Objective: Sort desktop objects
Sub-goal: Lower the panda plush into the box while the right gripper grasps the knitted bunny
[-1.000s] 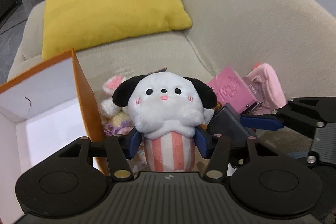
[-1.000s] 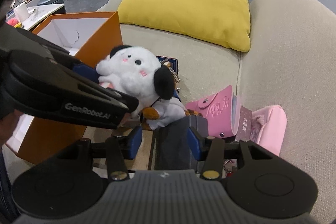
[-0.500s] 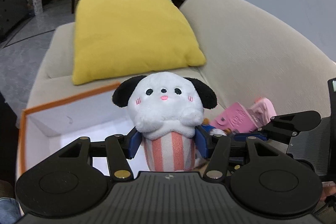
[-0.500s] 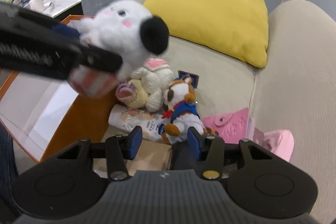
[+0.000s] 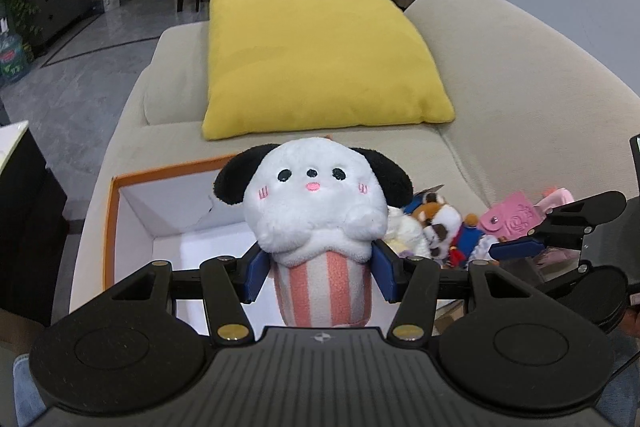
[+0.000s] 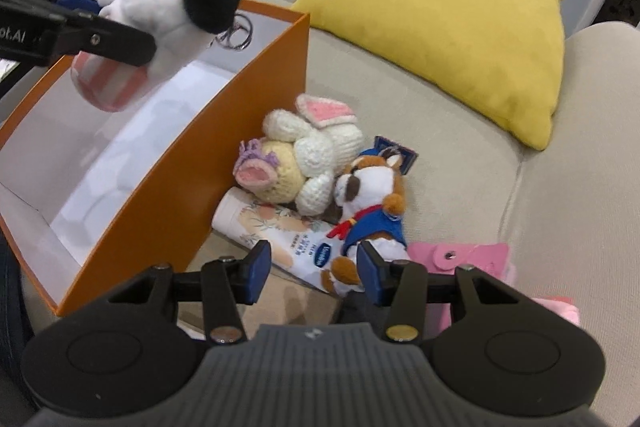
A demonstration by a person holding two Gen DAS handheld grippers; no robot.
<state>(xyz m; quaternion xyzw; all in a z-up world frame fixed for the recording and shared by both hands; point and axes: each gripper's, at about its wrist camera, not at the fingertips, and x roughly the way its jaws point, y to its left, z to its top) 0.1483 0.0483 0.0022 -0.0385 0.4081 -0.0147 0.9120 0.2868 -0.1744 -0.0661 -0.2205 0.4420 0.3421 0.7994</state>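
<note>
Right now I am carrying the dog plush (image 5: 318,211) in the left gripper (image 5: 320,269), its fingers pinching the striped base, and holding it above the orange box (image 6: 224,163). The right gripper (image 6: 312,273) is hovering with fingers wide and holding nothing, just over the lotion tube (image 6: 276,231) and fox plush (image 6: 372,203). Beyond them the crochet rabbit (image 6: 308,143) is leaning on the box wall. Next, I judge, I should be lowering the dog inside and releasing it.
</note>
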